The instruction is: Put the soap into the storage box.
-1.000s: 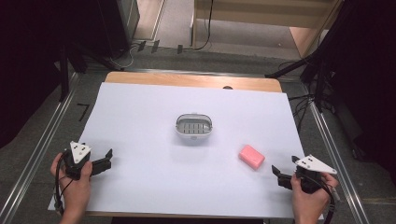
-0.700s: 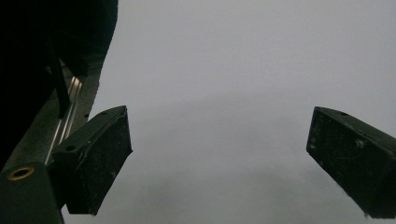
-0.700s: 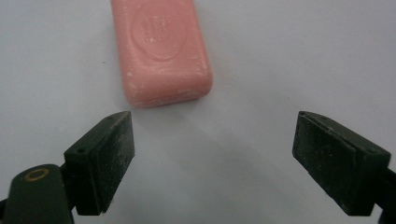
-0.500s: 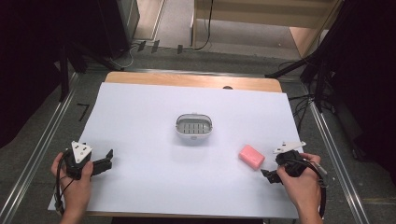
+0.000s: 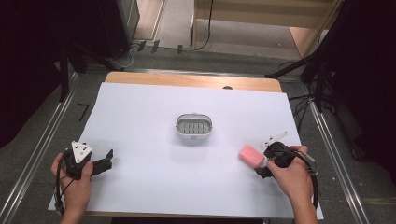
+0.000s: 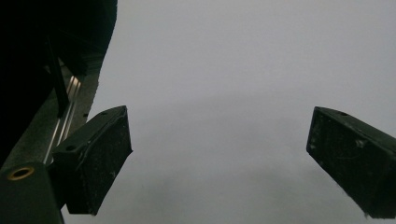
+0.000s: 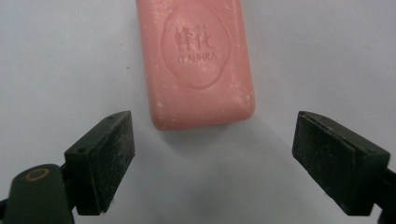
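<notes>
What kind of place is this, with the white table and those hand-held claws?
Probably a lab or recording studio: a white sheet on a wooden table, black stands with cables on the floor, and only staged props, a pink soap bar and a soap dish.

- A white sheet [image 5: 140,121] covers most of the tabletop [image 5: 191,80], whose bare wood shows as a strip along the far edge.
- A small dark spot [image 5: 227,87] sits on that wooden strip, right of the middle.
- Metal rails [image 5: 44,144] run along the floor on both sides of the tabletop.
- Black cables [image 5: 303,105] lie on the floor at the right, near the far corner.
- Dark stand legs [image 5: 299,65] slant down beyond that corner.
- A pale wooden unit [image 5: 261,11] stands at the back, with a cable [image 5: 208,28] hanging down in front of it.
</notes>
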Demonstrator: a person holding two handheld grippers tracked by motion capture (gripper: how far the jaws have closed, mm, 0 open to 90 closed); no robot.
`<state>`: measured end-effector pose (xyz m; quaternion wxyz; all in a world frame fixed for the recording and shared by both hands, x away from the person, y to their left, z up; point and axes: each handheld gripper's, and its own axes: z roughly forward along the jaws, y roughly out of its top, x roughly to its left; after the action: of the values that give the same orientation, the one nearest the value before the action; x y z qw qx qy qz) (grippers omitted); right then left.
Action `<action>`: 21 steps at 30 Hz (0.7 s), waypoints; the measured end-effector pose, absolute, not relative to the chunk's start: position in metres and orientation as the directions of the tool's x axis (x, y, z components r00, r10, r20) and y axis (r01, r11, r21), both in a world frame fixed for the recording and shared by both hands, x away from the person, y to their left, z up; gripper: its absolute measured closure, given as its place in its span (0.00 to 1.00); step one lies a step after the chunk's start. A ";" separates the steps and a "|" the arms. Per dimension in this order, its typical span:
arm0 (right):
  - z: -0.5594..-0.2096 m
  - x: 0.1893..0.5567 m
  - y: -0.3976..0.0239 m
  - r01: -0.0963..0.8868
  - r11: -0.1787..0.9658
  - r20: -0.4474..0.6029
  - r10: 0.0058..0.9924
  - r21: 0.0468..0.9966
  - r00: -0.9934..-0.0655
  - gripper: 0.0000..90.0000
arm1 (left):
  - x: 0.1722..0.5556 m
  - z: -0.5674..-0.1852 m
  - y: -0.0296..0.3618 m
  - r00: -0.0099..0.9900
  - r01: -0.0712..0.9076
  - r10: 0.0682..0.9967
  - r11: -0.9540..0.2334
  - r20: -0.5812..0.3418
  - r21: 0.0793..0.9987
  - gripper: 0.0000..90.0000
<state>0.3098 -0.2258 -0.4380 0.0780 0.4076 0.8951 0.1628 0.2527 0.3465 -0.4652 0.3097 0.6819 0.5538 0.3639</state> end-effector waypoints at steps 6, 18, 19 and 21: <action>-0.439 0.319 -0.215 0.699 0.627 -0.007 0.746 0.343 -0.666 0.16 | 0.253 -0.465 0.347 0.121 0.530 0.981 -0.193 0.151 0.826 0.08; -0.441 0.335 -0.196 0.690 0.652 0.005 0.726 0.314 -0.688 0.23 | 0.253 -0.465 0.347 0.124 0.533 0.981 -0.190 0.146 0.824 0.08; -0.441 0.335 -0.195 0.690 0.654 0.005 0.724 0.309 -0.689 0.24 | 0.253 -0.465 0.347 0.124 0.535 0.981 -0.191 0.147 0.823 0.08; -0.442 0.338 -0.192 0.689 0.657 -0.001 0.724 0.307 -0.690 0.27 | 0.253 -0.465 0.347 0.123 0.533 0.982 -0.188 0.145 0.825 0.08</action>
<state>0.3377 -0.1919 -0.4416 0.0614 0.3891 0.9080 0.1427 0.2530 0.3472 -0.4650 0.3113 0.6816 0.5558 0.3600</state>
